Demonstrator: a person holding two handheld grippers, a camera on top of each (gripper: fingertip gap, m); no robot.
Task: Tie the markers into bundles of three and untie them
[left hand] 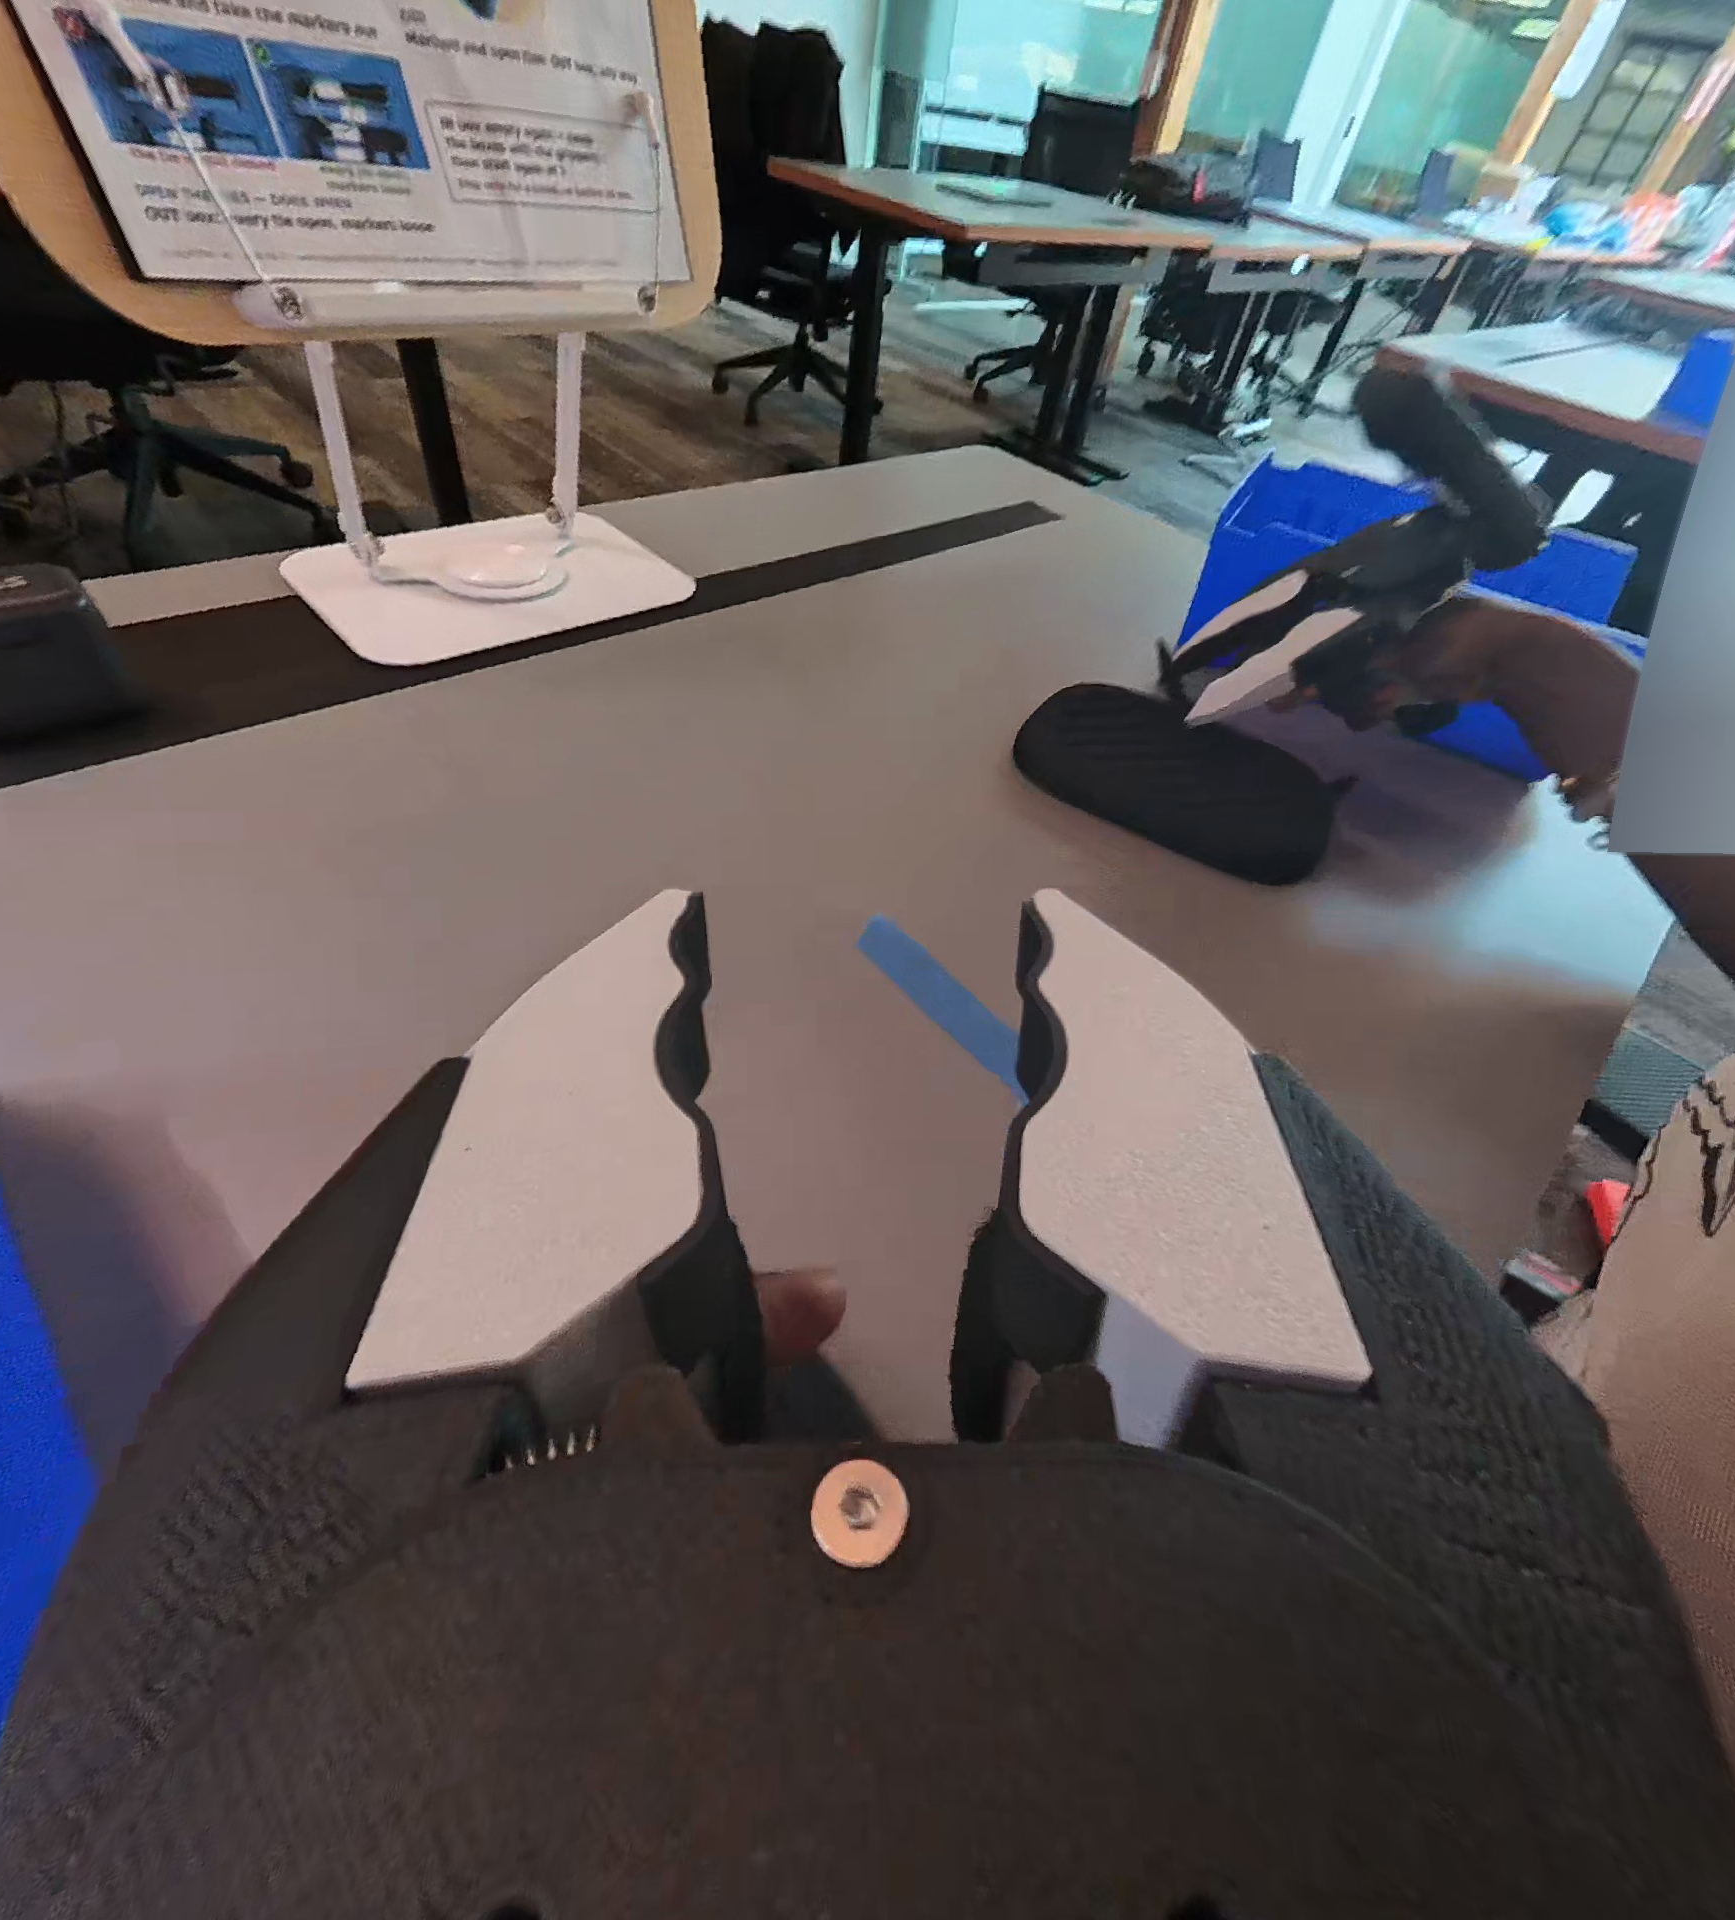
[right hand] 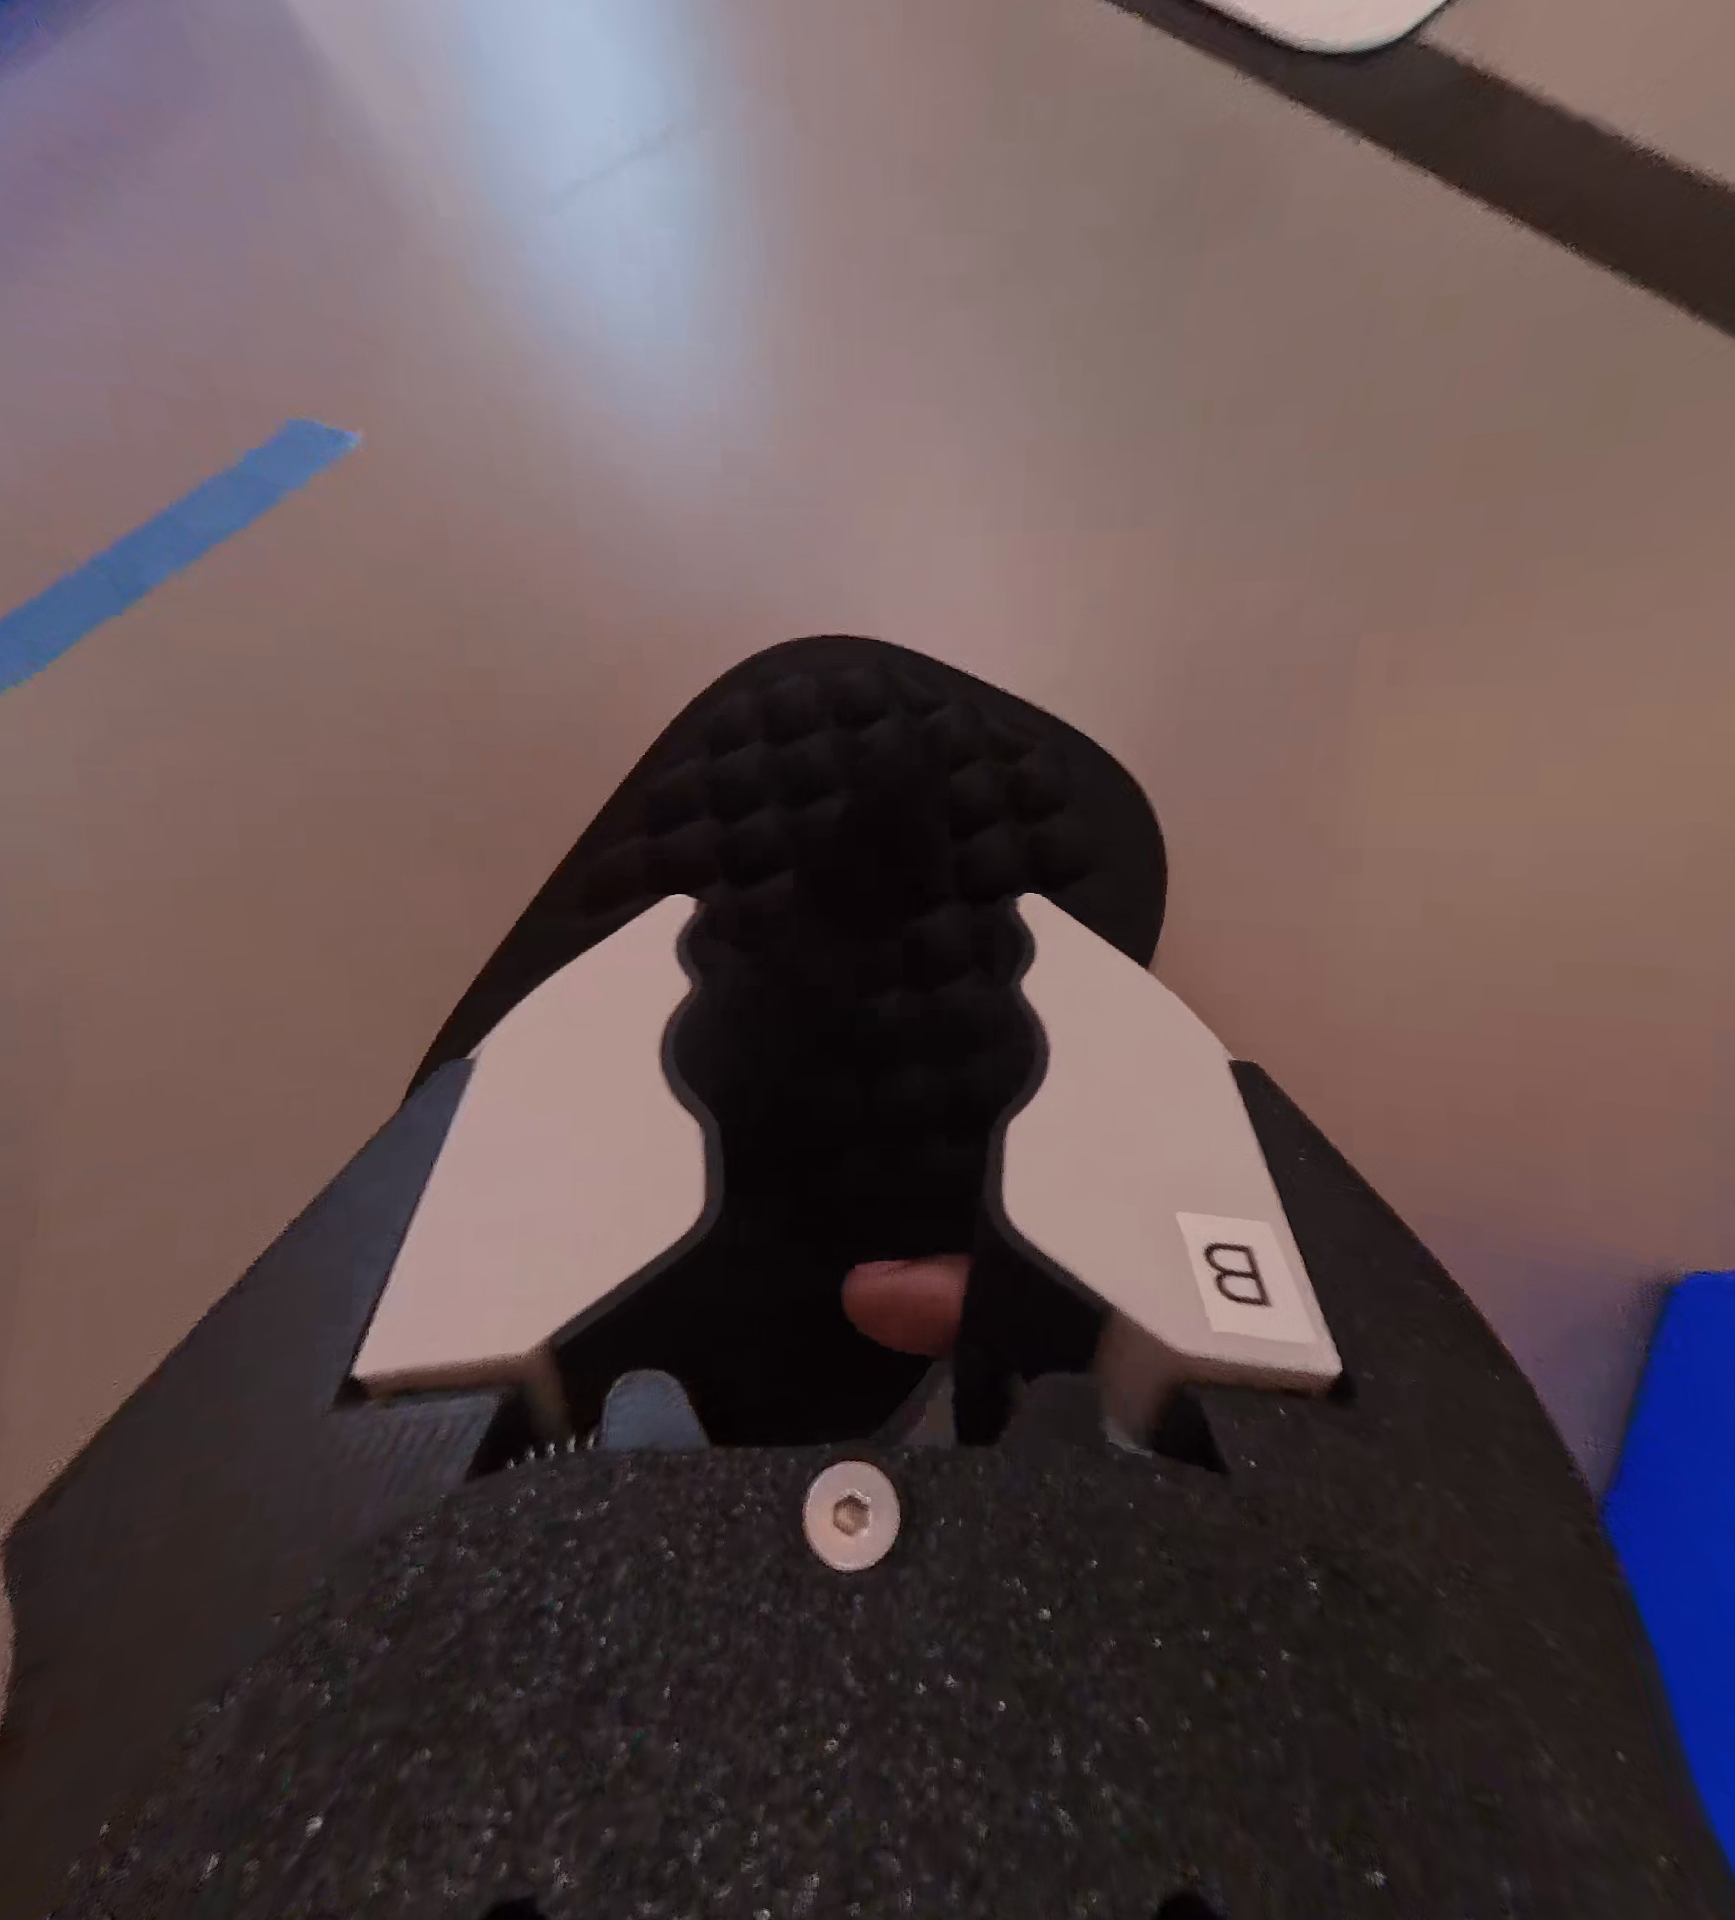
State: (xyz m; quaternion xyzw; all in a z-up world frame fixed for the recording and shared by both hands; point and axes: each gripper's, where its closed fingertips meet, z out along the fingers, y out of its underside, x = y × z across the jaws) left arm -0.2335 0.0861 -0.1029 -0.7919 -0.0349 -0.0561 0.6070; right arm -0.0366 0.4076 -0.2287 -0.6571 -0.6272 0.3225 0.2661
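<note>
- Left tool [left hand: 863,997] spread wide over bare worktop [left hand: 530,831], nothing between its fingers; blue tape strip [left hand: 930,997] beneath.
- Right tool [right hand: 858,935] spread apart above black pouch [right hand: 873,790], pads not pressing.
- Pouch lies near worktop's right edge, by blue bin [left hand: 1299,530]; no markers visible, likely inside.
- Advice: straddle pouch's narrow width, pinch firmly, steady with left.
</note>
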